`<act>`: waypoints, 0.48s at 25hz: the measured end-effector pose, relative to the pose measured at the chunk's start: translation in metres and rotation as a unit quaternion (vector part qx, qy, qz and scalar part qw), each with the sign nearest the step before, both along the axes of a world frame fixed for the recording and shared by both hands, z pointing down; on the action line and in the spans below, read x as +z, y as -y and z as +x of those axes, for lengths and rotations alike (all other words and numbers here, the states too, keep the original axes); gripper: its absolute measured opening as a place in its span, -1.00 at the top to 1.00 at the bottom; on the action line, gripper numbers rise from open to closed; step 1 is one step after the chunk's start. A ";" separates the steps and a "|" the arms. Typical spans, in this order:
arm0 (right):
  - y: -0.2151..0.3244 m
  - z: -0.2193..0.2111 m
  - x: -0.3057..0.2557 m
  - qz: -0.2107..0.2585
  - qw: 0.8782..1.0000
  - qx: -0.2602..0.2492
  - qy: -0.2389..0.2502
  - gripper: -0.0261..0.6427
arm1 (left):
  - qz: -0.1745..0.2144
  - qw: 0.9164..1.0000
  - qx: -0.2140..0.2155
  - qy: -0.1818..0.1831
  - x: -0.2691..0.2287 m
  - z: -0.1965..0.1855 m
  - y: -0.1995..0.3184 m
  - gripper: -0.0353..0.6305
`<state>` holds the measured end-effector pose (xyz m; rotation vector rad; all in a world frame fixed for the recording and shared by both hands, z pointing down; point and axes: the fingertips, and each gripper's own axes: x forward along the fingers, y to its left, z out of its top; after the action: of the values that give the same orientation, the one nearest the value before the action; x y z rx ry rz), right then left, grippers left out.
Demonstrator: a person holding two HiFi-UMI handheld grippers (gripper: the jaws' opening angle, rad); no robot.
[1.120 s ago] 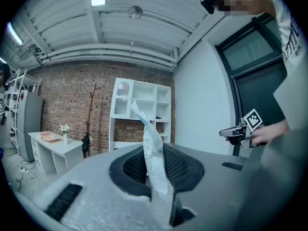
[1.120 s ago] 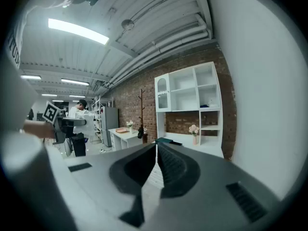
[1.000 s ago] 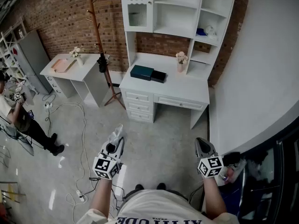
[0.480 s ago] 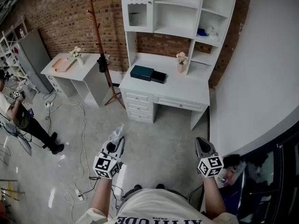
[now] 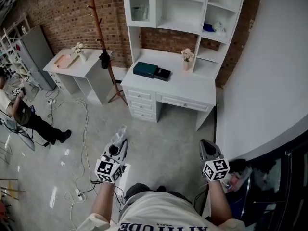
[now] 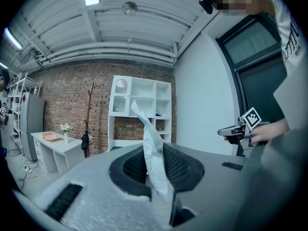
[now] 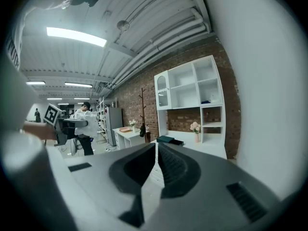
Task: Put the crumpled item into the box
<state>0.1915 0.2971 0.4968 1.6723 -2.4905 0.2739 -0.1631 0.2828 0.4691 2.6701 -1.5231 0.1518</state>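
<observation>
Item (image 6: 151,148) (pale, crumpled) juts up between jaws.

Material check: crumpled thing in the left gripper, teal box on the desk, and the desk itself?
Crumpled item: thin whitish film, slightly glossy, creased into a twisted peak; likely plastic, could be paper. Teal box: dark, matte, straight rigid edges; probably cardboard, too small to confirm. Desk: smooth white painted wood or laminate, with panelled drawer fronts.
</observation>
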 end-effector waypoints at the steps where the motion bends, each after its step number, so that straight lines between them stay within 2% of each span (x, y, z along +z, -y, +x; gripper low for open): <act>1: 0.001 0.002 0.001 0.000 1.000 -0.004 -0.001 0.81 | -0.001 1.000 -0.002 -0.001 0.000 0.003 0.000 0.68; 12: 0.023 0.017 0.011 -0.012 1.000 -0.012 -0.007 0.81 | -0.007 1.000 0.007 0.005 0.014 0.027 0.016 0.68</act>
<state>0.2081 0.2743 0.5078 1.6285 -2.4861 0.2861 -0.1365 0.2664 0.4835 2.6740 -1.5022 0.1757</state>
